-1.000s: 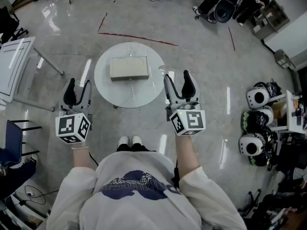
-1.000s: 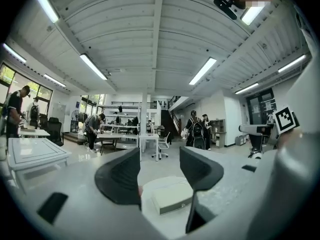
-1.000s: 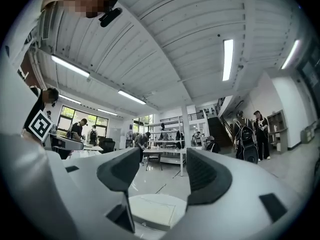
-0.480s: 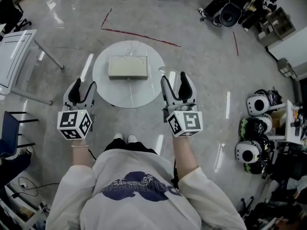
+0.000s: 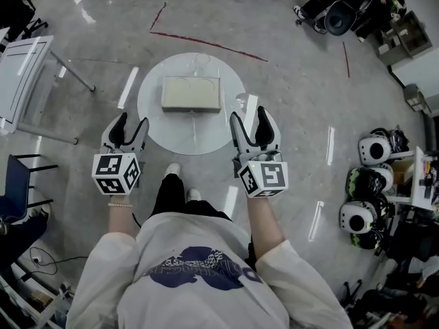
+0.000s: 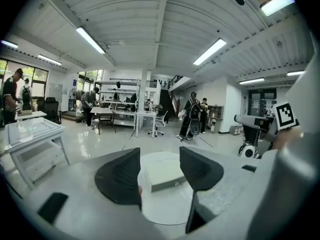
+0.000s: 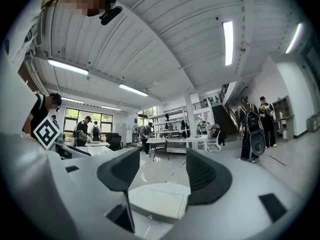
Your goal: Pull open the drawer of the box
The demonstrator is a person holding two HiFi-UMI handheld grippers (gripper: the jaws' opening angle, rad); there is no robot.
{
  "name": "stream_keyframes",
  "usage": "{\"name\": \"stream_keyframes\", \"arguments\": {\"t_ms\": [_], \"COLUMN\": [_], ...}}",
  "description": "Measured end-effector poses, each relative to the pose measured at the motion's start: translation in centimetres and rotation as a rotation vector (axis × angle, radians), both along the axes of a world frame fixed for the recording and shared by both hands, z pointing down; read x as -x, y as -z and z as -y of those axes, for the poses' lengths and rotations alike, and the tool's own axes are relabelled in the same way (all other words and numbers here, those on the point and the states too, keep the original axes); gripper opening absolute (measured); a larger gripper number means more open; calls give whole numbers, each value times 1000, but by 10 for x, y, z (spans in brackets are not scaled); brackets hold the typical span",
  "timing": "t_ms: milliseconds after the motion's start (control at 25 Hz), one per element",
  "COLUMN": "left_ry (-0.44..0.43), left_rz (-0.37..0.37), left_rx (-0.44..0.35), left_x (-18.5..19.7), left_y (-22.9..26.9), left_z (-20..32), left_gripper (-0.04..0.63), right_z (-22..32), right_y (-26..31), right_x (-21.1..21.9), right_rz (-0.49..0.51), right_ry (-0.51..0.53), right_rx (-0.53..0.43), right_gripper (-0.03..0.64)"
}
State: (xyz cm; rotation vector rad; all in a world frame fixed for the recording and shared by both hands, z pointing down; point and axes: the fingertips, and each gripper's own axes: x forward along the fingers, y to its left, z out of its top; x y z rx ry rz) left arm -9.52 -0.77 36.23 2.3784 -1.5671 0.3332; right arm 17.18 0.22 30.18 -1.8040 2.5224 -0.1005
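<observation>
A flat beige box (image 5: pixel 191 93) lies on a round white table (image 5: pixel 161 125), its drawer front with a small knob (image 6: pixel 176 183) facing me. The drawer looks closed. My left gripper (image 5: pixel 128 127) hovers at the table's near left edge, open and empty. My right gripper (image 5: pixel 251 120) hovers at the table's near right edge, also open and empty. Both point toward the box, which shows between the jaws in the left gripper view (image 6: pixel 162 174) and the right gripper view (image 7: pixel 157 201). Neither gripper touches the box.
A white folding table (image 5: pixel 20 81) stands at the left and a blue chair (image 5: pixel 17 190) at the near left. Helmets and gear (image 5: pixel 370 184) crowd the right side. People stand at the far end of the room (image 6: pixel 192 116). My feet (image 5: pixel 182 184) are just below the table.
I have stepped closer to the table. Both grippers moved forward and now reach the table's near edge. Both stay open.
</observation>
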Motion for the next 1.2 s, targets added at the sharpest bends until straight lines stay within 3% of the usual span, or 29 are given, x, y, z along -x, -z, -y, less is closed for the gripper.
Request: {"name": "stream_keyframes", "arguments": {"t_ms": [240, 560, 760, 1200], "left_ry": [-55, -111, -132, -125], "left_rz": [-5, -63, -36, -58], "left_rx": [85, 201, 301, 541], "left_x": [-2, -6, -11, -21], "left_y": [-39, -89, -135, -228], "left_z": [36, 89, 112, 144], "left_gripper": [230, 230, 230, 230], "right_z": [20, 45, 58, 80], "right_y": [-28, -75, -99, -147], "right_x": [26, 56, 67, 74], "right_rz": [-27, -34, -43, -58], "right_ry": [-6, -46, -50, -75], "right_rx": [59, 166, 221, 336], "right_gripper": [265, 265, 265, 265]}}
